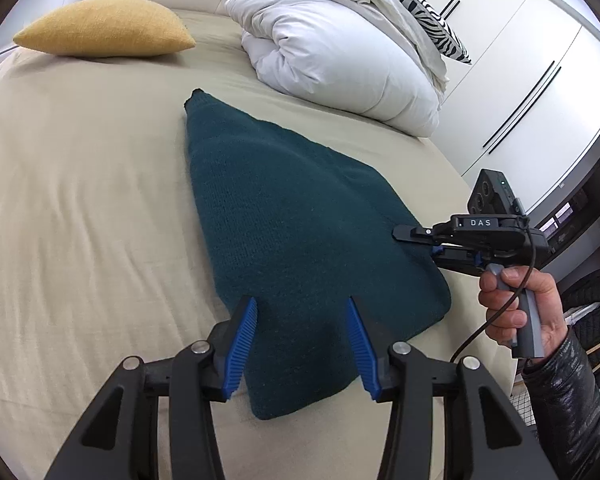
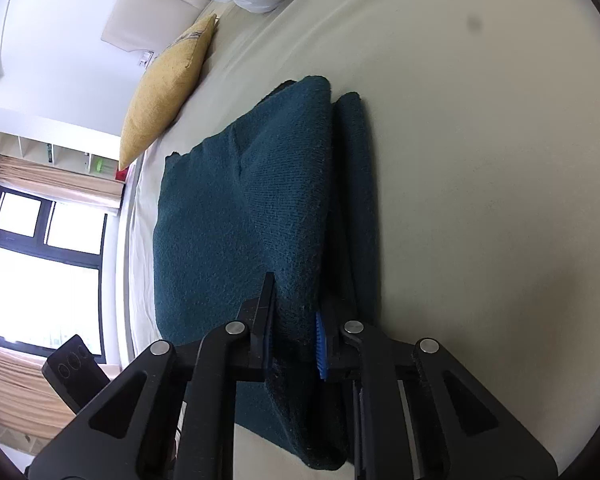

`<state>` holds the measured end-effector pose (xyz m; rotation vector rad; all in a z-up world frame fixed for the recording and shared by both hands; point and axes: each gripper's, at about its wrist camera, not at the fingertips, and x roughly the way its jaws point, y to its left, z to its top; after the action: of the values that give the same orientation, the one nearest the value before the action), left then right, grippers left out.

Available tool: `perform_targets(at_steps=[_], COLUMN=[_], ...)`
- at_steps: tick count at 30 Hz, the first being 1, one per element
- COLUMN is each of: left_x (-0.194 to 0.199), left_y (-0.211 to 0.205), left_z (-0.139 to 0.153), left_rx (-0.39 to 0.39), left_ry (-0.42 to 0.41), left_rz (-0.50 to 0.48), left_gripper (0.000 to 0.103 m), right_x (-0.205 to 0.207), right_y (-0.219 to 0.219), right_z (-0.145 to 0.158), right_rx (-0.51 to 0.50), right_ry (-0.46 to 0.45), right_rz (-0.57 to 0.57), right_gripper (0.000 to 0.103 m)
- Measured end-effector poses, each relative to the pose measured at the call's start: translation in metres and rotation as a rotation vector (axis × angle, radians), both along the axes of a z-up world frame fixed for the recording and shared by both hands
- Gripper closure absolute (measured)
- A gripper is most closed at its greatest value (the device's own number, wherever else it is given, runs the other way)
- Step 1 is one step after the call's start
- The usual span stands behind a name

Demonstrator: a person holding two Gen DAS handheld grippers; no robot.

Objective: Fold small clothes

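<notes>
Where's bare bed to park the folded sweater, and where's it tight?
Widest free patch: the beige sheet left of the teal sweater, below the yellow cushion. A narrower strip runs between the sweater and the white duvet. Crowded: the sweater's right edge, where the right gripper pinches it, and its near end between the left gripper fingers.

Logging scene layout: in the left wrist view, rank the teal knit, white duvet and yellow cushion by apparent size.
1. teal knit, though nearest the camera.
2. white duvet.
3. yellow cushion, farthest away, so its true size is unsure.
</notes>
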<state>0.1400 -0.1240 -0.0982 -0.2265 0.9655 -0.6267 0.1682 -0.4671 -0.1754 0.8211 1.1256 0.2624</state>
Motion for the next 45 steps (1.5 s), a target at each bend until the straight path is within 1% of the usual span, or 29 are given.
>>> perform_targets(at_steps=[3, 5, 8, 12, 14, 18, 20, 21, 23, 24, 25, 26, 27, 28, 30, 31, 32, 34, 35, 36, 37, 38, 39, 40, 42, 43, 44, 45], left_x=[0.000, 0.000, -0.002, -0.002, -0.003, -0.002, 0.003, 0.005, 0.013, 0.017, 0.021, 0.024, 0.027, 0.028, 0.024, 0.022, 0.020, 0.018, 0.018, 0.017, 0.016, 0.013, 0.009, 0.007, 0.002, 0.000, 0.000, 0.002], left_y=[-0.004, -0.006, -0.010, -0.011, -0.013, -0.020, -0.025, -0.029, -0.038, -0.043, -0.047, -0.050, -0.052, -0.053, -0.054, -0.056, -0.058, -0.058, -0.058, -0.058, -0.057, -0.056, -0.055, -0.055, -0.052, -0.049, -0.045, -0.042], left_z=[0.000, -0.001, -0.001, -0.001, 0.000, 0.004, 0.007, 0.008, 0.009, 0.008, 0.006, 0.003, -0.002, -0.006, -0.010, -0.012, -0.013, -0.015, -0.016, -0.018, -0.021, -0.022, -0.023, -0.024, -0.021, -0.016, -0.010, -0.003], left_rx=[0.006, 0.008, 0.019, 0.019, 0.020, 0.035, 0.039, 0.043, 0.063, 0.076, 0.091, 0.098, 0.102, 0.102, 0.104, 0.113, 0.121, 0.126, 0.125, 0.123, 0.119, 0.120, 0.129, 0.143, 0.151, 0.150, 0.140, 0.129], left_ry=[-0.007, -0.004, -0.012, -0.014, -0.017, -0.034, -0.049, -0.058, -0.074, -0.077, -0.079, -0.074, -0.058, -0.051, -0.065, -0.075, -0.082, -0.091, -0.093, -0.094, -0.092, -0.099, -0.107, -0.111, -0.114, -0.113, -0.121, -0.134], left_rz=[-0.009, -0.014, -0.025, -0.029, -0.033, -0.041, -0.048, -0.051, -0.063, -0.068, -0.070, -0.071, -0.070, -0.066, -0.064, -0.068, -0.072, -0.072, -0.073, -0.076, -0.082, -0.087, -0.097, -0.108, -0.117, -0.115, -0.106, -0.093], left_gripper=[0.054, 0.054, 0.054, 0.054, 0.054, 0.054, 0.054, 0.054, 0.054, 0.054, 0.054, 0.054, 0.054, 0.055, 0.055, 0.055, 0.054, 0.053, 0.053, 0.053, 0.053, 0.053, 0.053, 0.053, 0.053, 0.054, 0.054, 0.054], right_x=[-0.002, -0.006, -0.002, 0.003, 0.002, -0.002, -0.009, -0.011, -0.015, -0.017, -0.021, -0.026, -0.033, -0.039, -0.051, -0.057, -0.060, -0.063, -0.061, -0.062, -0.064, -0.069, -0.074, -0.078, -0.087, -0.090, -0.092, -0.091], right_y=[0.002, -0.009, -0.012, -0.012, -0.017, -0.017, -0.013, -0.014, -0.017, -0.019, -0.020, -0.020, -0.018, -0.015, -0.001, 0.007, 0.016, 0.025, 0.028, 0.027, 0.021, 0.012, 0.003, -0.004, -0.012, -0.015, -0.019, -0.020], right_z=[0.004, -0.001, -0.012, -0.010, -0.012, -0.021, -0.017, -0.015, -0.010, -0.005, 0.005, 0.015, 0.027, 0.036, 0.049, 0.052, 0.049, 0.030, 0.015, -0.005, -0.015, -0.021, -0.025, -0.026, -0.019, -0.015, -0.007, 0.001], right_rx=[-0.014, -0.018, 0.029, 0.008, 0.022, 0.036, 0.020, 0.016, 0.010, -0.009, -0.067, -0.129, -0.163, -0.135, -0.047, -0.018, 0.008, 0.043, 0.023, -0.027, 0.008, 0.075, 0.109, 0.102, 0.074, 0.066, 0.057, 0.037], right_ry=[-0.005, -0.004, 0.000, -0.006, -0.008, -0.024, -0.049, -0.054, -0.048, -0.048, -0.058, -0.073, -0.110, -0.151, -0.235, -0.267, -0.274, -0.222, -0.172, -0.109, -0.112, -0.137, -0.135, -0.124, -0.129, -0.129, -0.136, -0.149], right_rz=[0.010, 0.002, -0.011, -0.001, -0.007, 0.068, 0.084, 0.084, 0.061, 0.042, 0.013, -0.007, -0.017, -0.010, 0.038, 0.067, 0.093, 0.139, 0.153, 0.146, 0.136, 0.117, 0.088, 0.065, 0.060, 0.058, 0.052, 0.043], right_gripper=[0.089, 0.090, 0.091, 0.091, 0.091, 0.090, 0.090, 0.088, 0.086, 0.086, 0.080, 0.079, 0.079, 0.079, 0.079, 0.079, 0.079, 0.079, 0.079, 0.083, 0.086, 0.089, 0.094, 0.100, 0.100, 0.099, 0.093, 0.093])
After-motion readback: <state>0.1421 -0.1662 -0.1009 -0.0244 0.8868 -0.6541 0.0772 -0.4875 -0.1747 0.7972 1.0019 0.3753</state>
